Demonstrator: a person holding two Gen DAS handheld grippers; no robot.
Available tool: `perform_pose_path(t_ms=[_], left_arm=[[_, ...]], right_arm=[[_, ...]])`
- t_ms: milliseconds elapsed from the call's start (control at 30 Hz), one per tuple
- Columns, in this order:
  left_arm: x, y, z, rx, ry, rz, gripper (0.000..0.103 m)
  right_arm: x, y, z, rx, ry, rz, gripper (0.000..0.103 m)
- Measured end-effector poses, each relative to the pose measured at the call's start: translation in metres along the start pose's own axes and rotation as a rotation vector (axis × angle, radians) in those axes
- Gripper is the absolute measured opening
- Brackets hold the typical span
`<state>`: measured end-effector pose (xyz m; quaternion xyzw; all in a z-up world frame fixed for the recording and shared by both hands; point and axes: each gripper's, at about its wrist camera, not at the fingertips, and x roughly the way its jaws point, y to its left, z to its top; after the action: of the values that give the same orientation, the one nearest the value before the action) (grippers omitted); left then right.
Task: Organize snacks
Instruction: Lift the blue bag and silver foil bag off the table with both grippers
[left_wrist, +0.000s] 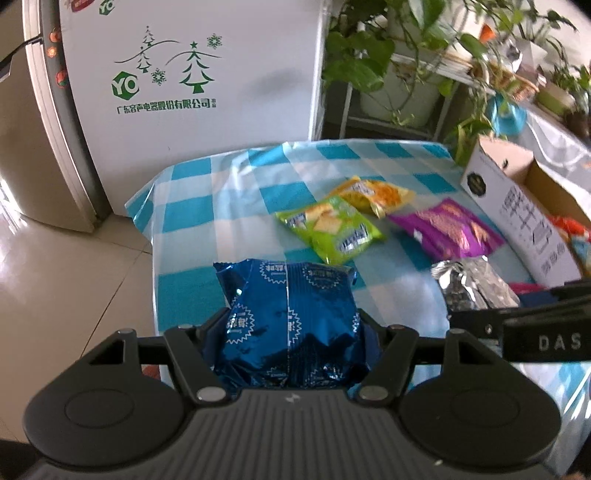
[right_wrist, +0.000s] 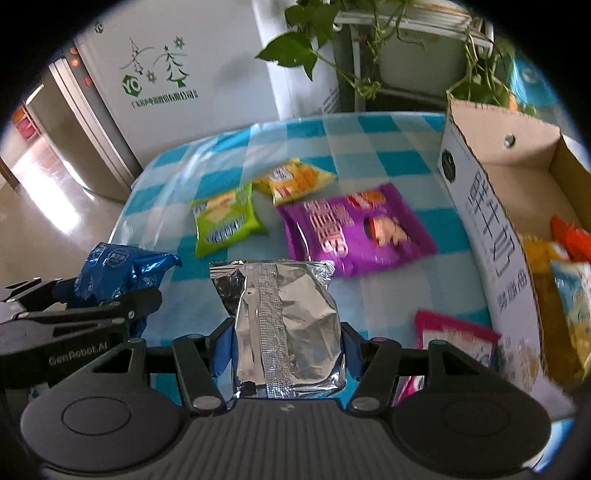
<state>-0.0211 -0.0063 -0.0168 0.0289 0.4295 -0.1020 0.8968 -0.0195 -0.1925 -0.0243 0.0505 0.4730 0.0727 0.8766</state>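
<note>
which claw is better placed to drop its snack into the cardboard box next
Right, probably. The right claw grips the silver packet, and the cardboard box stands just to its right. The left claw, gripping the blue packet, is farther from the box, with the right claw between.

A crinkled blue snack packet (left_wrist: 291, 325) and a silver foil packet (right_wrist: 286, 328) are held above the checked tablecloth, where green (right_wrist: 225, 221), yellow (right_wrist: 291, 179) and purple (right_wrist: 354, 229) packets lie flat.
</note>
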Motion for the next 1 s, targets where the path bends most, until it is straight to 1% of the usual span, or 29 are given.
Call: perform_pose_path(t_ms=[133, 200, 267, 333, 400, 500, 533, 600, 633, 700, 867, 900, 933, 967, 1000], left_arm=[[-0.001, -0.004, -0.011, 0.027, 0.007, 0.013, 0.071], [0.003, -0.005, -0.013, 0.041, 0.025, 0.008, 0.074], [0.007, -0.004, -0.015, 0.04, 0.043, 0.012, 0.08], [0.014, 0.001, -0.016, 0.017, 0.067, 0.023, 0.088], [0.02, 0.005, -0.018, -0.008, 0.093, 0.032, 0.089], [0.021, 0.004, -0.019, 0.001, 0.086, 0.036, 0.093], [0.022, 0.004, -0.019, 0.001, 0.09, 0.032, 0.097], [0.025, 0.003, -0.019, 0.01, 0.101, 0.027, 0.102], [0.026, 0.0, -0.02, 0.024, 0.102, 0.032, 0.103], [0.027, 0.001, -0.02, 0.01, 0.103, 0.031, 0.103], [0.029, 0.002, -0.02, 0.006, 0.107, 0.029, 0.103], [0.029, 0.002, -0.02, 0.006, 0.106, 0.029, 0.102], [0.029, 0.002, -0.02, 0.008, 0.103, 0.029, 0.103], [0.029, 0.001, -0.02, 0.007, 0.102, 0.03, 0.103], [0.029, 0.002, -0.021, 0.007, 0.099, 0.029, 0.103]], right_arm=[[0.005, 0.0, -0.009, 0.005, 0.023, -0.009, 0.065], [0.007, 0.0, -0.012, 0.002, 0.026, 0.002, 0.066], [0.009, 0.0, -0.014, 0.002, 0.025, -0.005, 0.067], [0.009, -0.002, -0.015, 0.018, 0.021, -0.004, 0.071], [0.012, -0.003, -0.016, 0.013, 0.031, -0.005, 0.074], [0.014, 0.0, -0.018, -0.019, 0.023, -0.026, 0.079], [0.016, 0.002, -0.019, -0.03, 0.025, -0.03, 0.08], [0.02, 0.003, -0.021, -0.04, 0.059, -0.045, 0.083], [0.021, 0.005, -0.022, -0.053, 0.053, -0.056, 0.084], [0.022, 0.007, -0.023, -0.069, 0.055, -0.068, 0.085], [0.023, 0.004, -0.022, -0.061, 0.049, -0.07, 0.088], [0.023, 0.003, -0.021, -0.06, 0.049, -0.074, 0.09], [0.024, 0.002, -0.021, -0.055, 0.053, -0.085, 0.096], [0.026, 0.0, -0.021, -0.037, 0.071, -0.101, 0.099], [0.027, -0.002, -0.022, -0.028, 0.073, -0.093, 0.101]])
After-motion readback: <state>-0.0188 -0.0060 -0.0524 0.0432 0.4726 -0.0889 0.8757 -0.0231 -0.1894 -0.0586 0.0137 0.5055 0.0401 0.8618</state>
